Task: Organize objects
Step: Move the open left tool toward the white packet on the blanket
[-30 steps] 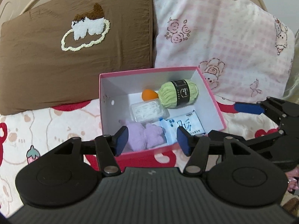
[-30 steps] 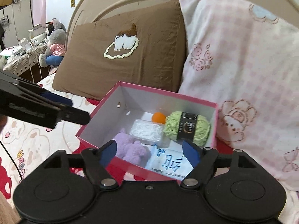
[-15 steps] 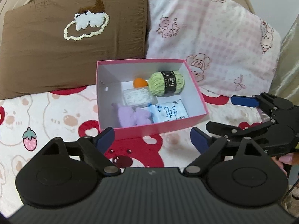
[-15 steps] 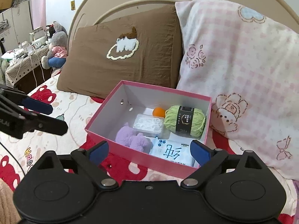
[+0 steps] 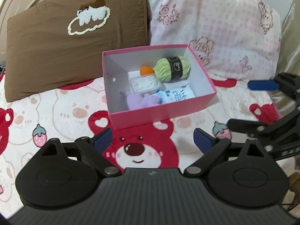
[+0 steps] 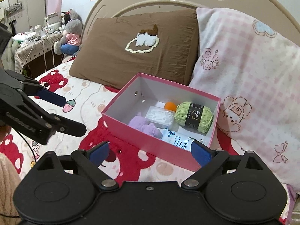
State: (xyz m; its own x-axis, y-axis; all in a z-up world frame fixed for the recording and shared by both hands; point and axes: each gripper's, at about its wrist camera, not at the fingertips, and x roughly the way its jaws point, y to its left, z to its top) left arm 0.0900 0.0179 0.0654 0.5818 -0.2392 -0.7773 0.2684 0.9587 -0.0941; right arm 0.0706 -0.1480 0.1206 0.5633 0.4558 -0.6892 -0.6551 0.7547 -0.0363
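Pink box (image 5: 165, 110), five items inside

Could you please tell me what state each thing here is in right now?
Box: lidless, upright on the bed.
Yarn: wound, banded, in the box.
Ball: in the box's far corner.
Plastic case: closed, in the box.
Purple toy: in the box.
Tissue pack: flat in the box.
Left gripper: fingers opening, empty.
Right gripper: open, empty.

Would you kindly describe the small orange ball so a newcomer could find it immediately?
Find the pink box on the bed in front of the pillows. At its far wall, the orange ball sits between the green yarn and clear case. It is the only round, orange item there.
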